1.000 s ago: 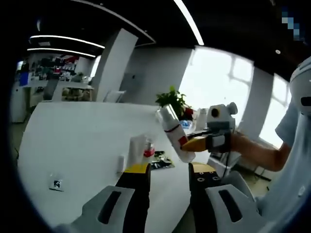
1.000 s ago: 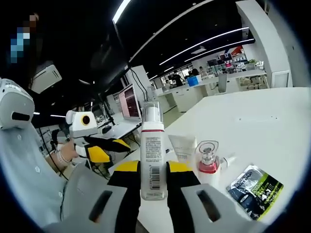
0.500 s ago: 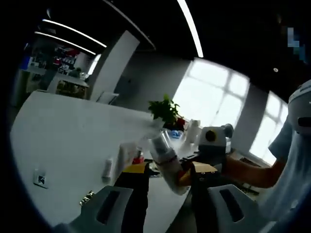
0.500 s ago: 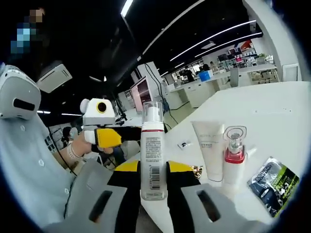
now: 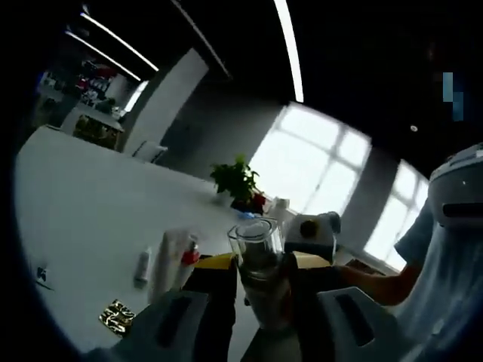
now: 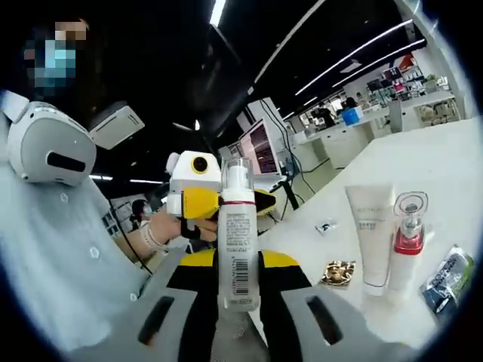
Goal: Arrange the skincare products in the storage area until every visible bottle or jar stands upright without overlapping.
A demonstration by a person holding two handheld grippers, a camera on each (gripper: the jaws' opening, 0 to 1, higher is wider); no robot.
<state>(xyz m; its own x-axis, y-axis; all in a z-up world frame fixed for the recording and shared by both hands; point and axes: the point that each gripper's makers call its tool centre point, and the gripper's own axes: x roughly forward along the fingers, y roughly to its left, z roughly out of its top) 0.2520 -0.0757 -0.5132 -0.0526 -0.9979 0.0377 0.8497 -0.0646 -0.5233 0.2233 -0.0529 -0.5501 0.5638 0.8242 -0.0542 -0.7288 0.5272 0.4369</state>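
Between the jaws of the right gripper [image 6: 238, 265], the white pump bottle [image 6: 238, 241] is pinched upright, its clear cap uppermost, and is held above the near edge of the white table [image 6: 445, 162]. A second earlier the bottle was held well to the right of the left gripper [image 5: 260, 265]; now it is seen between that gripper's jaws in the left gripper view [image 5: 261, 260], cap towards the camera. Whether those jaws press on it cannot be told. A barcode and fine print are carried on the bottle's label; the print cannot be read. On the table, a white tube [image 6: 370, 235] is stood on its cap, just beside a red-collared bottle [image 6: 407, 243]. A dark sachet [image 6: 445, 279] is laid to their right and a small gold item [image 6: 338, 271] to their left. A potted plant [image 5: 238, 181] is seen at the table's far side in the left gripper view.
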